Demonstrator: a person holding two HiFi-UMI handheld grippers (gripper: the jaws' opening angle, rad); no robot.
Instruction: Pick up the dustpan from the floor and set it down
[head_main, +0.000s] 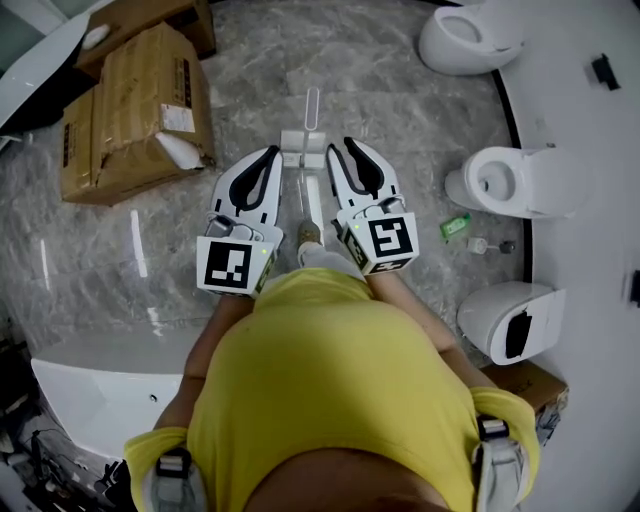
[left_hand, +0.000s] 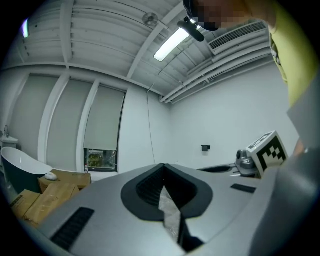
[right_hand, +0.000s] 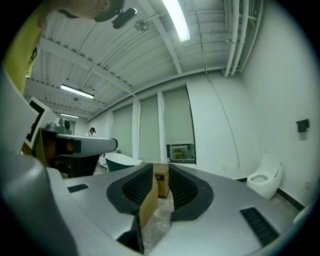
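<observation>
In the head view, the left claw (head_main: 272, 152) and right claw (head_main: 343, 145) are side by side, pointing ahead over the marble floor (head_main: 400, 90). The dustpan (head_main: 303, 147) lies on the floor below, showing between the two claws and held by neither. Boxes (head_main: 135, 110) sit off to the left claw's left, and a toilet (head_main: 520, 180) to the right claw's right. In the left gripper view, the left claw (left_hand: 164, 166) has its jaws closed tip to tip with nothing in them. Boxes (left_hand: 47, 192) lie low to its left, and the right claw's marker cube (left_hand: 267, 150) shows to its right. In the right gripper view, the right claw (right_hand: 160, 167) is a little open and empty. A box (right_hand: 161, 181) shows far off through the gap, with a toilet (right_hand: 265, 181) to the claw's right and a tub (right_hand: 120, 161) to its left.
</observation>
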